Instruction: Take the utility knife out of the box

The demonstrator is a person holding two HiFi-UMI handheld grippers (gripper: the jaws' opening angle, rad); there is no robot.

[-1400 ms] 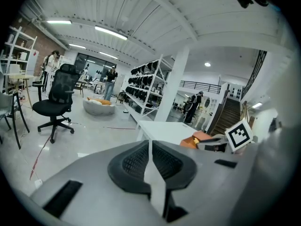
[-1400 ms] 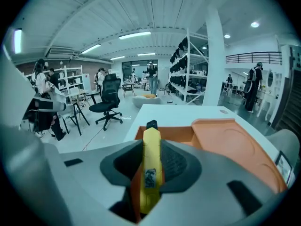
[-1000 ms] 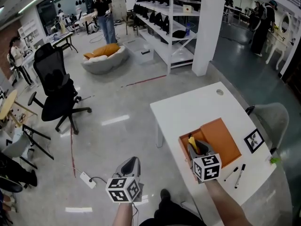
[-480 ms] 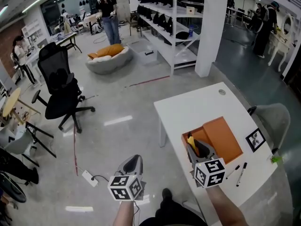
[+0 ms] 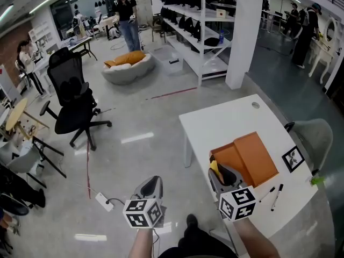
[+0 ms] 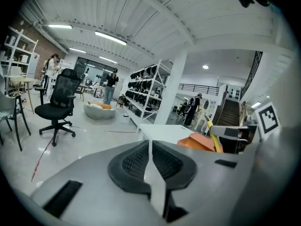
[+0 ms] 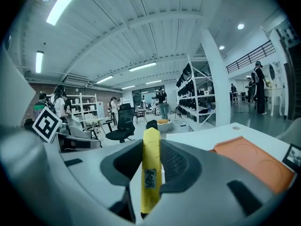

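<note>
My right gripper (image 5: 219, 172) is shut on the yellow utility knife (image 5: 215, 168), which stands up between its jaws, lifted above the near left corner of the orange box (image 5: 248, 156). In the right gripper view the knife (image 7: 151, 168) is clamped lengthwise between the pads, black tip pointing forward, and the orange box (image 7: 256, 161) lies lower right on the white table (image 5: 226, 123). My left gripper (image 5: 152, 181) hangs over the floor left of the table. Its jaws meet with nothing between them (image 6: 150, 147).
Two black pens (image 5: 276, 196) and a square marker card (image 5: 293, 158) lie on the table right of the box. A grey chair (image 5: 314, 136) stands past the table's right edge. On the floor are a black office chair (image 5: 72, 104) and a power strip (image 5: 103, 200).
My right gripper has risen and drawn back toward me with the knife, away from the box's inside. The left gripper has barely shifted.
</note>
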